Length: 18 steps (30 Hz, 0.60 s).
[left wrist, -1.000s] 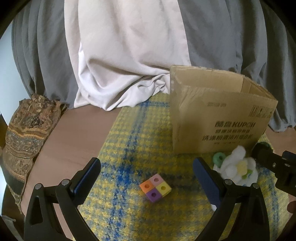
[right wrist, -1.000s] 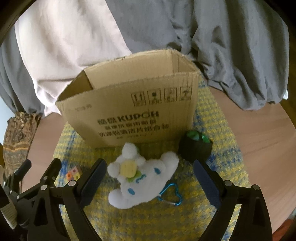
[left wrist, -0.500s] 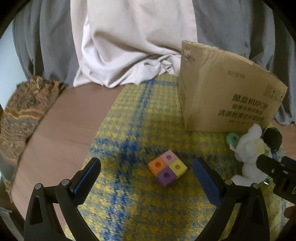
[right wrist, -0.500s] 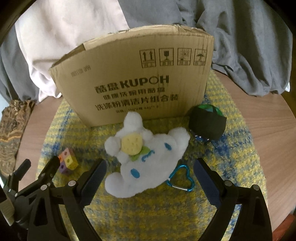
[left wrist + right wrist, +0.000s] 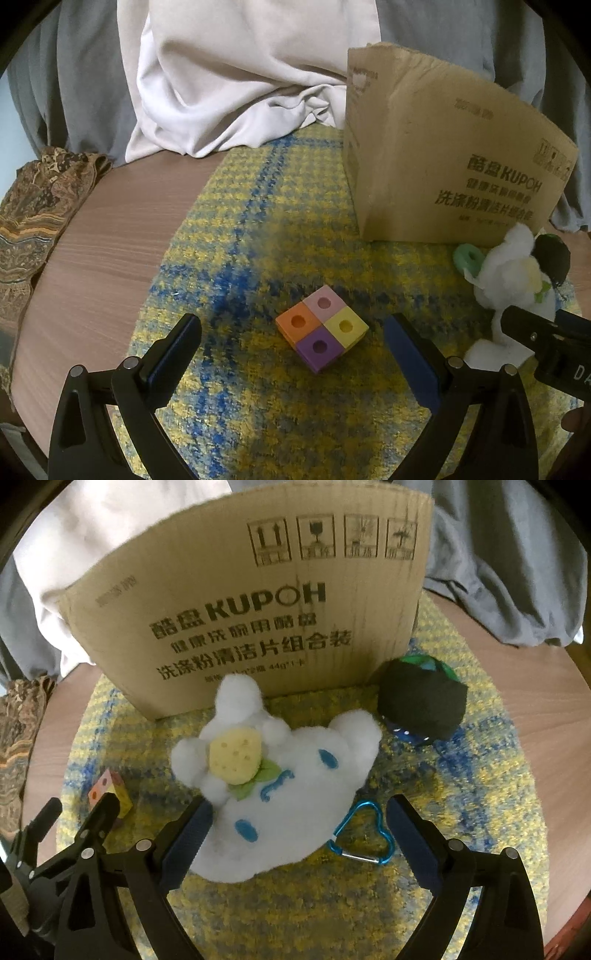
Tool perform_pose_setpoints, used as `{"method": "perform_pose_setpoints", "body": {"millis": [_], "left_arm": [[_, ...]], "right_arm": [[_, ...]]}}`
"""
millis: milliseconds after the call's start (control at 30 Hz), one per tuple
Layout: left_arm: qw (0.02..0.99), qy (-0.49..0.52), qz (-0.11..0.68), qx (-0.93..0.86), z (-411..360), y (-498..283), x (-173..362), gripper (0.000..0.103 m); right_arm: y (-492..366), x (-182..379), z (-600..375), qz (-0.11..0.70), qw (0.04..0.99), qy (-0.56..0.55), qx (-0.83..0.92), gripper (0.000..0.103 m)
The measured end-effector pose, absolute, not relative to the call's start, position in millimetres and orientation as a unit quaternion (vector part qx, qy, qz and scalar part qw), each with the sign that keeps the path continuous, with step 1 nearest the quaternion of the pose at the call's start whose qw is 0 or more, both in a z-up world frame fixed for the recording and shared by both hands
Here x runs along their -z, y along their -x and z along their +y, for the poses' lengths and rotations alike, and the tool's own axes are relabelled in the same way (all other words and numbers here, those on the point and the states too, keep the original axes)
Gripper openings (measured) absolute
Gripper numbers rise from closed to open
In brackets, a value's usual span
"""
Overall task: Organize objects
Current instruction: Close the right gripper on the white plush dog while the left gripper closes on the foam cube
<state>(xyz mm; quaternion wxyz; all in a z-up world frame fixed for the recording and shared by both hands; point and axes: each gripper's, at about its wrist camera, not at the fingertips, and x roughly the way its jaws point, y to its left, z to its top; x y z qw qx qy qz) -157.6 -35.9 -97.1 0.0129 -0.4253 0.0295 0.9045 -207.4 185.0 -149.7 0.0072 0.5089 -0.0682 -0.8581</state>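
While the left tool (image 5: 291,354) gapes wide around the block cube (image 5: 322,333) on the mat (image 5: 258,229), the right tool (image 5: 295,834) spreads wide around the plush toy (image 5: 284,794) near the box (image 5: 251,620).

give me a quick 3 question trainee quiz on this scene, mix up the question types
1. True or false: the right gripper is shut on the white plush toy.
2. Multiple choice: the four-colour block lies
A. inside the cardboard box
B. on the yellow and blue mat, ahead of the open left gripper
C. on top of the plush toy
3. Fill in: the blue heart-shaped clip lies on the ___ beside the plush toy.

Key
1. False: its jaws are wide open, one on each side of the toy.
2. B
3. mat
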Motion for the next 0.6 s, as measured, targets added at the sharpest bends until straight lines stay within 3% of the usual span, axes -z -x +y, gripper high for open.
{"method": "perform_pose_setpoints", "body": {"millis": [67,133,200,300,433,600], "left_arm": [[0.013,0.428,0.031,-0.903,-36.0,161.1,100.2,0.099],[0.019,0.437,0.03,-0.899,-34.9,164.8,104.8,0.09],[0.028,0.452,0.03,-0.891,-32.9,167.8,110.5,0.072],[0.037,0.461,0.027,-0.886,-30.0,168.5,115.2,0.063],[0.043,0.46,0.028,-0.886,-27.3,168.0,115.1,0.056],[0.042,0.457,0.029,-0.888,-27.3,165.4,113.6,0.054]], "right_arm": [[210.5,153.9,184.7,-0.07,0.008,-0.514,0.855,0.095],[212.7,157.8,184.6,-0.073,0.01,-0.519,0.852,0.095],[213.5,160.2,185.4,-0.076,0.012,-0.521,0.85,0.095],[213.0,161.3,186.5,-0.081,0.019,-0.52,0.85,0.088],[212.3,161.0,182.4,-0.079,0.039,-0.521,0.849,0.07],[208.6,158.4,181.6,-0.082,0.046,-0.516,0.851,0.065]]}}
